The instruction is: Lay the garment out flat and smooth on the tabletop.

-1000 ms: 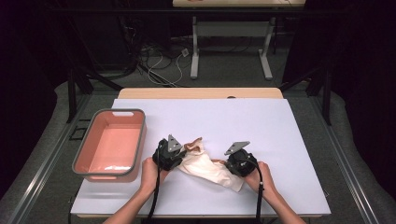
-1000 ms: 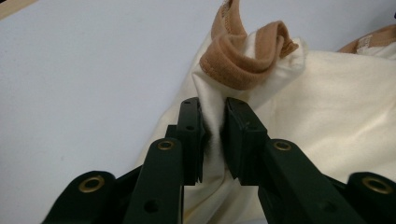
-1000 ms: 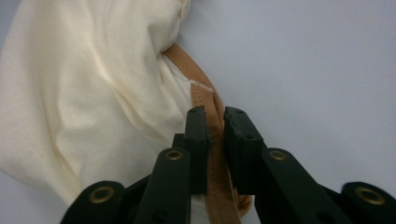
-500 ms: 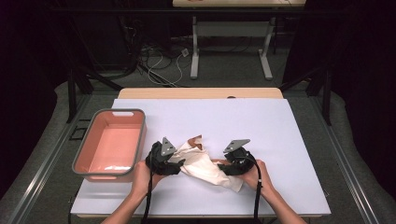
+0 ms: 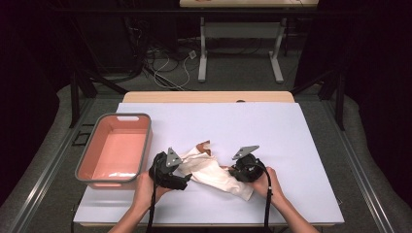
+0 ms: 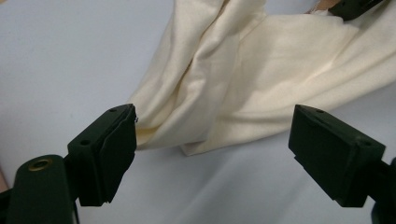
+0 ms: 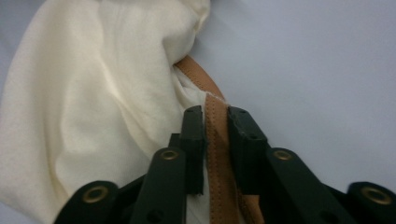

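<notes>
Left gripper view showed the left claw [image 6: 212, 154] with jaws just spread wide, the cream cloth [image 6: 243, 79] lying on the table [image 6: 70, 56] just ahead, untouched; the right claw [image 7: 215, 140] was clamped on its tan strap [image 7: 217, 154].

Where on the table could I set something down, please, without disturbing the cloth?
The table is bare right of the right tool and along the far edge beyond the cream cloth. It is crowded near the front, where the pink tub, left tool and cloth sit close.
</notes>
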Tool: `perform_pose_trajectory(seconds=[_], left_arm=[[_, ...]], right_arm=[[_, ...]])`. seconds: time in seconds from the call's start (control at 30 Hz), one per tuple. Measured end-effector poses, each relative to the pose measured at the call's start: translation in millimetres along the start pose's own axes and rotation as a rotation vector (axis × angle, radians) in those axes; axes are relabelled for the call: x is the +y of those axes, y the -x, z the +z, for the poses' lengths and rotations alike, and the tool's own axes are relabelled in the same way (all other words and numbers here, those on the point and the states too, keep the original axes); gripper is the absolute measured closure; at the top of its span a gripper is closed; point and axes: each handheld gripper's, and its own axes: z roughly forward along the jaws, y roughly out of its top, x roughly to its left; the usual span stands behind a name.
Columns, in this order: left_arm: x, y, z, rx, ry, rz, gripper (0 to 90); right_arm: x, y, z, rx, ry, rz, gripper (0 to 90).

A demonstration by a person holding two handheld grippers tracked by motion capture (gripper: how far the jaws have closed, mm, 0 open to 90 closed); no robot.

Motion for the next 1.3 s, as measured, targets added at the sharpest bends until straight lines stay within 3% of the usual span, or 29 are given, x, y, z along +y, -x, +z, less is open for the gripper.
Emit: perform_pose_trajectory(seconds=[0.07, 0.2, 0.37, 0.53, 0.67, 0.77, 0.97, 1.07, 1.2, 1.3], left_arm=[[-0.8, 0.0, -2.9, 0.004, 0.008, -0.003, 15.9], [-0.7, 3.2, -4.2, 0.007, 0.011, 0.005, 16.2], [-1.1, 8.0, -0.6, -0.005, -0.033, 0.029, 16.2], [-5.2, 5.9, 7.9, 0.005, -0.059, 0.007, 16.7], [-9.8, -0.1, 17.6, -0.018, -0.078, -0.052, 17.4], [-11.1, -2.3, 22.6, -0.025, -0.075, -0.081, 20.0], [-12.2, -1.3, 31.5, -0.016, -0.065, -0.075, 29.8], [-11.4, 0.0, 36.2, 0.019, -0.065, -0.062, 33.3], [-11.6, -1.3, 39.0, 0.009, -0.072, -0.070, 33.4], [-12.4, -4.1, 38.5, 0.013, -0.073, -0.065, 33.2]], right_arm=[[0.0, -0.9, -0.3, -0.010, 0.002, -0.004, 84.6], [0.8, -2.3, -2.3, -0.030, -0.002, -0.012, 86.7], [1.3, -2.0, -8.2, -0.052, 0.018, -0.008, 87.1], [0.7, 1.8, -17.2, -0.078, 0.052, 0.004, 87.1], [0.5, 2.9, -22.9, -0.082, 0.056, 0.035, 87.0], [-1.3, 1.8, -17.2, -0.045, 0.028, 0.013, 86.8], [0.7, -8.4, -12.4, -0.004, 0.013, -0.009, 86.5], [1.2, -11.7, -11.3, 0.006, 0.033, -0.031, 86.5], [3.4, -15.2, -15.7, 0.018, 0.060, -0.029, 86.5], [3.6, -16.5, -14.6, 0.026, 0.052, -0.036, 86.1]])
